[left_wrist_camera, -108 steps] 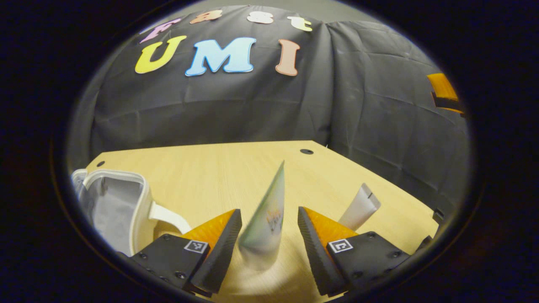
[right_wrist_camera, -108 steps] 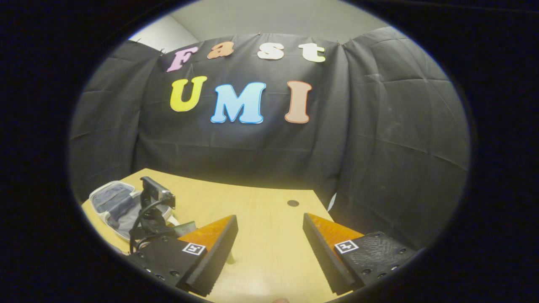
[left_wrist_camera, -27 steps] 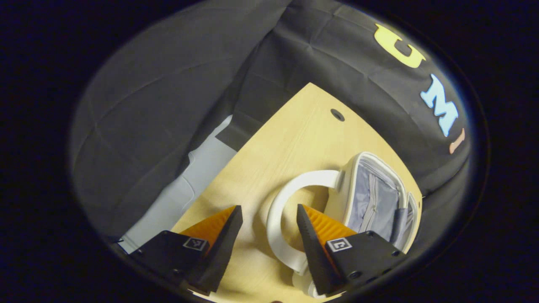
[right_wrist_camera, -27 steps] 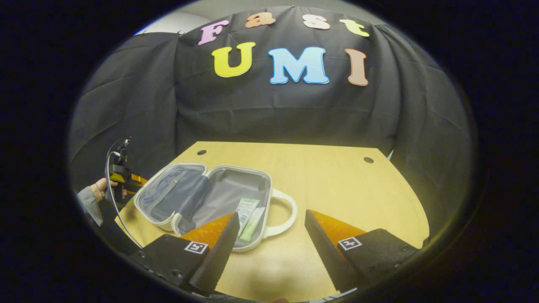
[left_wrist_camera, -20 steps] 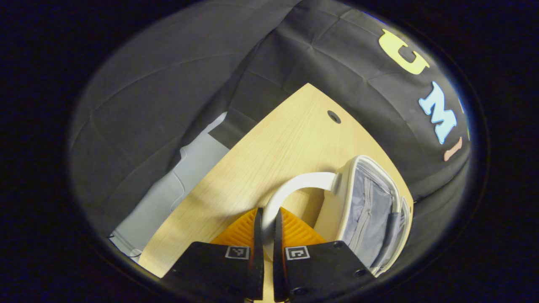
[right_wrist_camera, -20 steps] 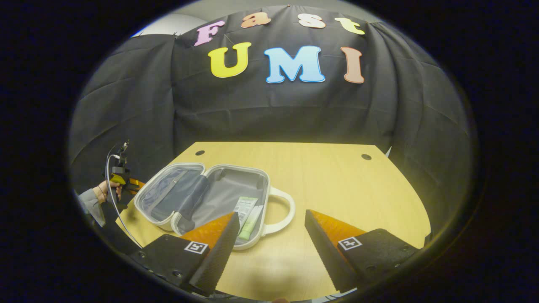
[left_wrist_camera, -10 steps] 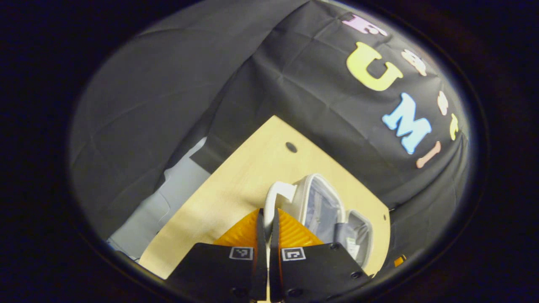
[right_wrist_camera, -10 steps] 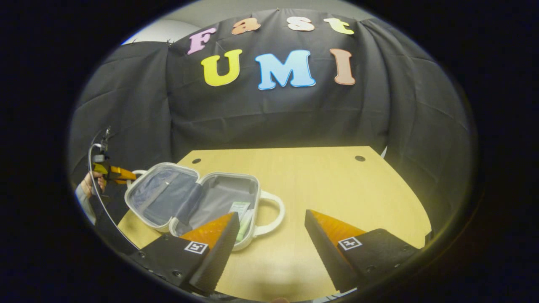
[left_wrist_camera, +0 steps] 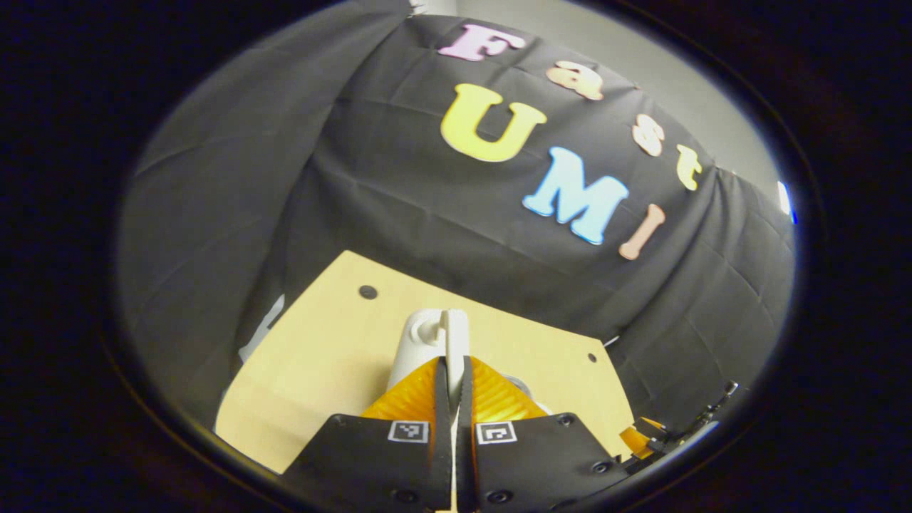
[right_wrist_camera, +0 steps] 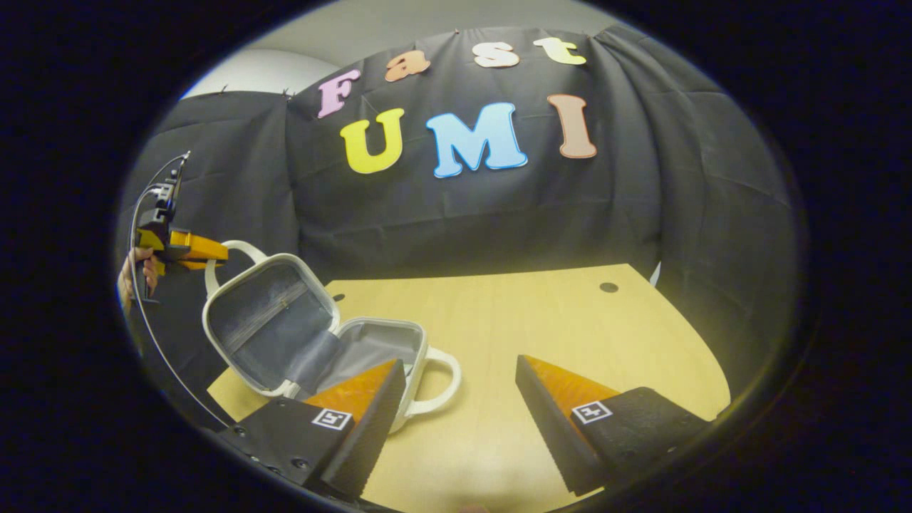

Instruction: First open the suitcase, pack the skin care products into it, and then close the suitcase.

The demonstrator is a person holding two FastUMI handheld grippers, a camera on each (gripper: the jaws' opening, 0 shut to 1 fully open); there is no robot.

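A pale wooden table [right_wrist_camera: 556, 335] stands in a booth hung with black cloth [right_wrist_camera: 677, 214], a strip of grey wall [right_wrist_camera: 427, 25] showing above it. Two small round holes [right_wrist_camera: 608, 287] sit near the table's far edge. The white suitcase [right_wrist_camera: 285, 335] rests toward the table's left side, its base flat on the wood and its grey-lined lid [right_wrist_camera: 267, 320] raised about halfway, tilted up. The left gripper [left_wrist_camera: 453, 399] is clamped on the lid's white handle [left_wrist_camera: 453, 342], both fingers pressed against it; in the right gripper view a hand [right_wrist_camera: 135, 274] holds that gripper at the handle, above the table's left edge. The right gripper [right_wrist_camera: 459, 420] hangs over the near edge, fingers spread wide, holding nothing, the base's own handle [right_wrist_camera: 438, 385] just beyond its left finger.
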